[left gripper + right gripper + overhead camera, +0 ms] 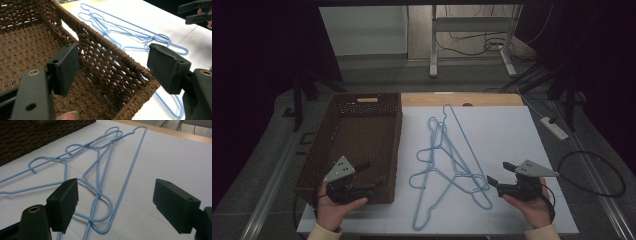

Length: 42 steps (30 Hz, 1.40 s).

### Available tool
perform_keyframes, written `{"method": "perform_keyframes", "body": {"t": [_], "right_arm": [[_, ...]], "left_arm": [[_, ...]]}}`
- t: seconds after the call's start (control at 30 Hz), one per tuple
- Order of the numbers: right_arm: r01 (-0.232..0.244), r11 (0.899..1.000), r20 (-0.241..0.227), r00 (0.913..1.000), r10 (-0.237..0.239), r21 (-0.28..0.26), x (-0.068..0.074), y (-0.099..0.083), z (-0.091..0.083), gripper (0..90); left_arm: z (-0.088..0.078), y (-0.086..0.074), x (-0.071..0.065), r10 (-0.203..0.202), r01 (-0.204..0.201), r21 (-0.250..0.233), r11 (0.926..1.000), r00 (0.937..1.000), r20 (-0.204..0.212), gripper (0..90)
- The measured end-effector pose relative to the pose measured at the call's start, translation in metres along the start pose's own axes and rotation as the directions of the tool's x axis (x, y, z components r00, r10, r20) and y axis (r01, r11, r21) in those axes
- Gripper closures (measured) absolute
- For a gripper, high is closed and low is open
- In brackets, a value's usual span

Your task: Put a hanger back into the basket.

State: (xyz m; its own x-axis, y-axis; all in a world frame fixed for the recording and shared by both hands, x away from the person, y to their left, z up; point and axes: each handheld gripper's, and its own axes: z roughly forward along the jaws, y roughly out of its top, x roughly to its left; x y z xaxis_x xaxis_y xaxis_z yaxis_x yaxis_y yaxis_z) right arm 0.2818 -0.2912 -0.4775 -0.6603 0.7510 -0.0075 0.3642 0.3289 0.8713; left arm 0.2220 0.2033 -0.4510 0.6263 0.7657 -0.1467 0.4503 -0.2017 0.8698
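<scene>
Between both parted grippers, blue hangers point(447, 165) on table, untouched by fingers point(62, 202)

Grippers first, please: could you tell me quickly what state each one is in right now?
Left gripper: open, holding nothing, over the basket corner.
Right gripper: open, holding nothing, beside the hangers.

Light-blue wire hangers point(447, 160) lie flat in a loose, overlapping heap on the white tabletop, just right of the wicker basket. Their hooks and shoulders cross and interlock; one long straight side point(130, 177) runs diagonally toward the table's far edge. Several hook ends point(160, 40) curl near the heap's nearer side.
</scene>
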Motion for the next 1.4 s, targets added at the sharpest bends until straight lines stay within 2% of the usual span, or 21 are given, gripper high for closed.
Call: {"method": "perform_keyframes", "body": {"t": [0.5, 0.63, 0.87, 1.1, 1.27, 1.4], "right_arm": [[-0.009, 1.0, -0.007, 0.9999, 0.009, 0.0, -0.004, 0.001, 0.004, 22.9], [0.015, 1.0, -0.02, 0.9997, -0.015, 0.014, -0.001, 0.003, 0.01, 23.2], [0.02, 1.0, -0.012, 0.9997, -0.02, 0.013, 0.002, 0.0, 0.002, 23.9], [0.01, 1.0, -0.006, 0.9999, -0.01, 0.028, 0.001, -0.004, -0.006, 24.9], [0.043, 0.997, -0.003, 0.9991, -0.042, 0.057, 0.004, -0.001, -0.003, 24.8], [0.036, 0.997, -0.011, 0.9993, -0.036, 0.072, 0.005, 0.002, 0.002, 24.9]], "left_arm": [[-0.003, 0.001, 0.002, -0.013, 0.013, -0.006, 0.9999, 0.9999, 0.001, 26.0], [-0.004, -0.001, 0.0, -0.008, 0.008, 0.001, 1.0, 0.9999, -0.007, 26.1], [0.002, 0.002, -0.001, 0.004, -0.004, 0.006, 1.0, 1.0, 0.007, 26.1], [0.011, 0.005, 0.0, 0.013, -0.013, 0.021, 0.9997, 0.9997, 0.022, 26.1], [0.013, 0.006, -0.001, 0.02, -0.02, 0.025, 0.9995, 0.9994, 0.028, 26.1], [0.011, 0.007, -0.001, 0.021, -0.022, 0.016, 0.9996, 0.9993, 0.032, 26.1]]}}
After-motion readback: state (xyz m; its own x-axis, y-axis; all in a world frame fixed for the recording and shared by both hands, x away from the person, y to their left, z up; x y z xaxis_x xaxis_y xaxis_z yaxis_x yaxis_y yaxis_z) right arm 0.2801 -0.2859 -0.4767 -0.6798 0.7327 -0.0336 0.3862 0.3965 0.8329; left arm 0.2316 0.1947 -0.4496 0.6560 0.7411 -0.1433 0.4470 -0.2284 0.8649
